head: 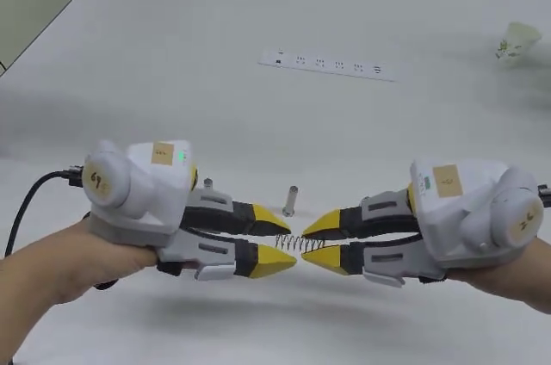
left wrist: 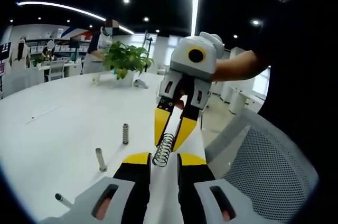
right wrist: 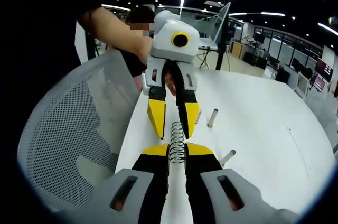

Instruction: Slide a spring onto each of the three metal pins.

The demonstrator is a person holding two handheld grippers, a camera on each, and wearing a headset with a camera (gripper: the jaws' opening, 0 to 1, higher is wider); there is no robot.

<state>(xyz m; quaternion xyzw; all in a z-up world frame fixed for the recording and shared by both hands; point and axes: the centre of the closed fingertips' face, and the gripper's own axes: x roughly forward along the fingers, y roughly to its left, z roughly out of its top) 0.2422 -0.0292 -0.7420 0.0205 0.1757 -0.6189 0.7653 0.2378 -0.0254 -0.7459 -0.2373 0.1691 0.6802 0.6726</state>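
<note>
A small metal spring (head: 298,243) hangs level in the air between the two grippers' yellow tips. My right gripper (head: 304,245) is shut on one end of it (right wrist: 178,142). My left gripper (head: 292,244) stands open around the other end (left wrist: 162,151), tip to tip with the right one. On the white table just behind stands a bare metal pin (head: 291,200) (left wrist: 99,159) (right wrist: 212,118). A second pin (left wrist: 125,133), with a spring around it, pokes up behind the left gripper (head: 207,183). A third pin (left wrist: 62,199) (right wrist: 227,157) shows near the picture's edge.
A white power strip (head: 327,64) lies further back on the table (head: 172,55). A crumpled clear cup (head: 518,40) sits at the far right. A black cable (head: 30,197) trails from the left gripper. A grey mesh chair (right wrist: 68,129) stands at the table's near edge.
</note>
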